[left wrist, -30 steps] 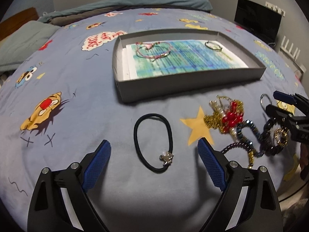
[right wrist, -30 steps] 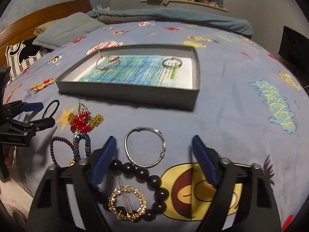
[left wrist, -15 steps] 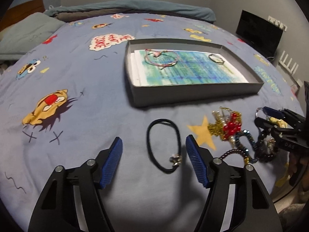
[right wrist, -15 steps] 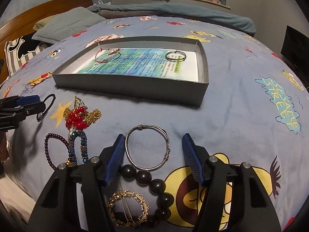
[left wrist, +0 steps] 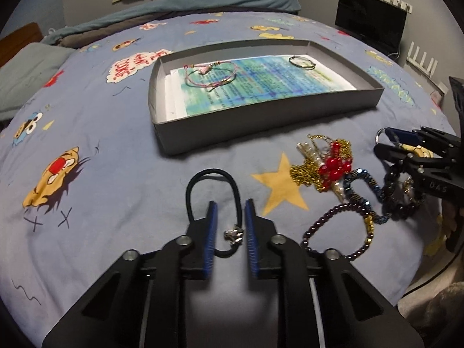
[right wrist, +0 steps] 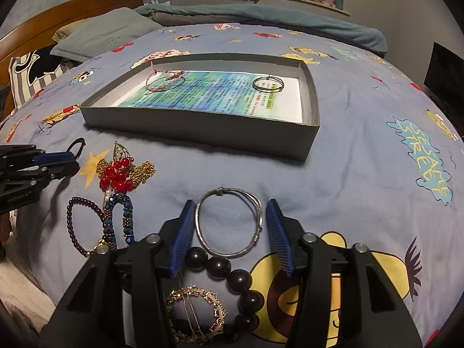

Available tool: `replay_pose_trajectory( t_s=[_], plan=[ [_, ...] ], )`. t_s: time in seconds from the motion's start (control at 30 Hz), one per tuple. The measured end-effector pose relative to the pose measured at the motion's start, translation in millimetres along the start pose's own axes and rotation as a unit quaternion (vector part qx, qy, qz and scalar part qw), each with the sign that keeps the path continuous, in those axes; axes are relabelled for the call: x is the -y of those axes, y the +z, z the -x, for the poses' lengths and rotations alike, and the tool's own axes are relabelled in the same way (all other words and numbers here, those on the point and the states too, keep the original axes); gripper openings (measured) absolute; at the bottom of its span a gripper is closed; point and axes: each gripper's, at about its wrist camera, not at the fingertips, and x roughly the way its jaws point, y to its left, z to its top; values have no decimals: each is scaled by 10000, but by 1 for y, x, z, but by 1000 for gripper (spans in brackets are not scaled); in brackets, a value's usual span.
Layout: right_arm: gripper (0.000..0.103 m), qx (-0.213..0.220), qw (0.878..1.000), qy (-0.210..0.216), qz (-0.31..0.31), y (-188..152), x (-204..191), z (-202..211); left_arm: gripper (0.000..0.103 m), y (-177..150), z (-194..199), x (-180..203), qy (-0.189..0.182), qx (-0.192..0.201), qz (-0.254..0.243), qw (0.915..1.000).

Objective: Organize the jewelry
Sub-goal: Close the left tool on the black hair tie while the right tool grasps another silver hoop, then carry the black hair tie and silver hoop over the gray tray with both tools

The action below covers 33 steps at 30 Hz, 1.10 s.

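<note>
A black hair tie (left wrist: 214, 200) with a silver star charm (left wrist: 233, 234) lies on the bedspread. My left gripper (left wrist: 229, 217) has its blue fingers close either side of the charm, a small gap still showing. A silver bangle (right wrist: 229, 223) lies between the open fingers of my right gripper (right wrist: 229, 226), untouched. A grey box (left wrist: 261, 121) holds a pink cord bracelet (left wrist: 208, 75) and a thin ring bangle (left wrist: 301, 61); it also shows in the right wrist view (right wrist: 203, 127).
A red and gold beaded piece (right wrist: 121, 171), a blue bead bracelet (right wrist: 119, 220), a purple bead bracelet (right wrist: 78, 223), a black bead bracelet (right wrist: 232, 278) and a gold hair clip (right wrist: 194, 316) lie near the bed's front edge. Pillows (right wrist: 98, 34) lie far left.
My left gripper moved forward over the hair tie and its fingers closed in around the charm. My right gripper narrowed and moved forward around the silver bangle.
</note>
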Motion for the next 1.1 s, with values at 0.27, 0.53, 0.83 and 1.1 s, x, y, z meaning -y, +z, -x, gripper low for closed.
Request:
replay_pose_trajectory(
  t_s=[0.27,0.53,0.83,1.1],
  plan=[
    [44,170,9999,-24,15,1,-1,5,13,1,7,-3,111,257,-50,9996],
    [44,403,9991,-95,-25,5,-1,16,3,3,31,-3,50,612,55,9981],
    [44,563,9982,-192,-91,7,4,26,3,5,44,-6,106,767,134,9969],
    [44,606,9979,-221,-55,6,4,29,3,8,63,-26,-96,1059,526,9929]
  ],
)
